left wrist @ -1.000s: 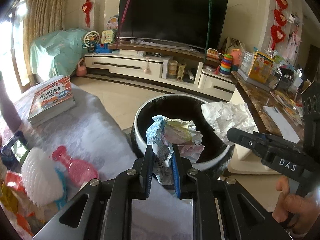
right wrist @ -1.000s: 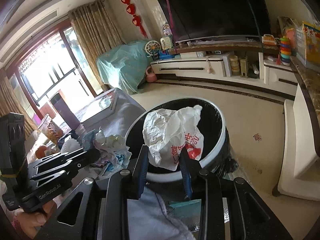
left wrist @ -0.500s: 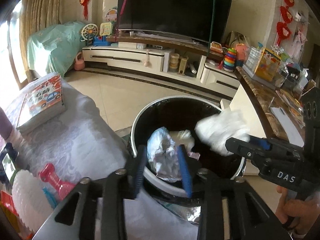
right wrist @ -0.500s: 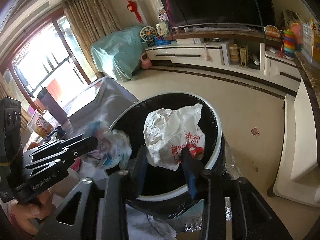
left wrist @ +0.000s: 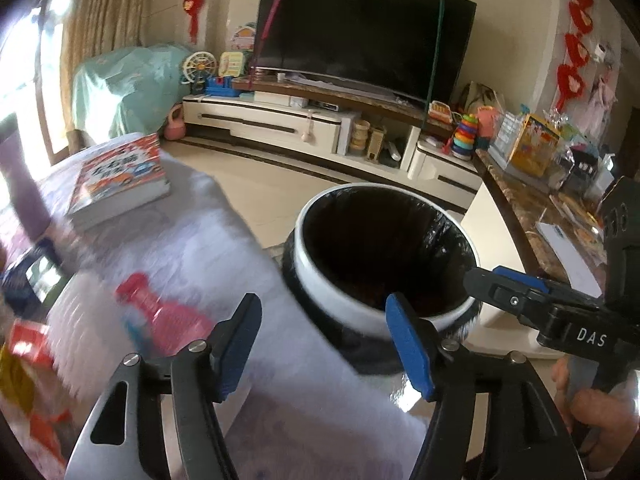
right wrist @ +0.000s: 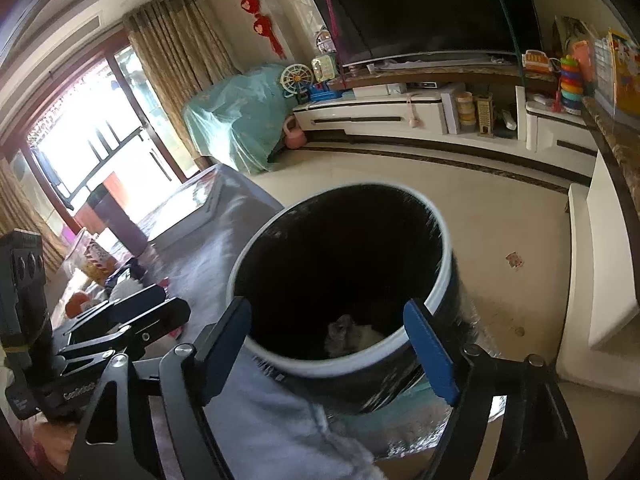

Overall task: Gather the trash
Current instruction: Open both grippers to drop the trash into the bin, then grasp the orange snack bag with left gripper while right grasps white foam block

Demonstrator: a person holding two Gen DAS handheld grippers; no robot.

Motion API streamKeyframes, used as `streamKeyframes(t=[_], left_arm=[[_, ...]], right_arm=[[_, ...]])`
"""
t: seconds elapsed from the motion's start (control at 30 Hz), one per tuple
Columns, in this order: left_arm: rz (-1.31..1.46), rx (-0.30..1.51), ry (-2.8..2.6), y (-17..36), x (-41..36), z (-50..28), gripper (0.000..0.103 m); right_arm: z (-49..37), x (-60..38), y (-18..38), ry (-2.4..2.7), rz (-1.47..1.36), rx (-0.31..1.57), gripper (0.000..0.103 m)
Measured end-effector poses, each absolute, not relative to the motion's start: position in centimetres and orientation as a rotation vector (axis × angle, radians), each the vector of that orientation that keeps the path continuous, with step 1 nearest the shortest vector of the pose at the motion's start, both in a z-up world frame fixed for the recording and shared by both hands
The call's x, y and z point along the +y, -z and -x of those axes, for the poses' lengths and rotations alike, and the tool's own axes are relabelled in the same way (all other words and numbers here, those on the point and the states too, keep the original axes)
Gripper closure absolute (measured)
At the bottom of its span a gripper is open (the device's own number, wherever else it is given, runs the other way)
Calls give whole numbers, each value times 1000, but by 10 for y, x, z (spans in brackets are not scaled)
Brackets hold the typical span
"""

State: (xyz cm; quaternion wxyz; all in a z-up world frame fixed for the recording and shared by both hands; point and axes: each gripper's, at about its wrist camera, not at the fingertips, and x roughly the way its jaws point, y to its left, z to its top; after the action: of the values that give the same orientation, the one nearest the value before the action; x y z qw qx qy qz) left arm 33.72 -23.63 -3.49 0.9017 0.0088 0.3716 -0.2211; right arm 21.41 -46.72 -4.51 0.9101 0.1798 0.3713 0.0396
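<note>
A round trash bin (left wrist: pixel 340 314) with a white rim and black liner stands on the floor just ahead of both grippers. My left gripper (left wrist: pixel 322 306) hovers at the bin's near rim. Its jaws are opening, with nothing between the blue pads. My right gripper (right wrist: pixel 326 312) hangs over the same bin (right wrist: pixel 280 356), its jaws also opening and empty. Pale crumpled trash (right wrist: pixel 352 334) lies deep inside the bin. The right gripper (left wrist: pixel 504 284) also shows at the right of the left wrist view, and the left gripper (right wrist: pixel 160 312) at the left of the right wrist view.
A cloth-covered table (left wrist: pixel 208 248) to the left of the bin carries a picture book (left wrist: pixel 120 176), a pink bottle (left wrist: pixel 172 316) and colourful wrappers (left wrist: pixel 24 360). A marble counter (left wrist: pixel 520 200) runs along the right. A TV cabinet (left wrist: pixel 280 128) stands beyond the floor.
Both grippers have opened and let go of their crumpled trash, a foil-and-paper wad on the left and a white bag on the right. Both pieces have dropped into the bin.
</note>
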Motion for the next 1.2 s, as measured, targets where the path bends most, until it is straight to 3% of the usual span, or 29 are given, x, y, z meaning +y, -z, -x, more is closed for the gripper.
streamKeyframes(t=[0.57, 1.2], left_arm=[[117, 751, 356, 40, -136, -222, 33], [168, 798, 181, 38, -51, -177, 33]], right_arm=[[-165, -388, 50, -169, -393, 745, 18], [-172, -308, 69, -301, -369, 809, 18]])
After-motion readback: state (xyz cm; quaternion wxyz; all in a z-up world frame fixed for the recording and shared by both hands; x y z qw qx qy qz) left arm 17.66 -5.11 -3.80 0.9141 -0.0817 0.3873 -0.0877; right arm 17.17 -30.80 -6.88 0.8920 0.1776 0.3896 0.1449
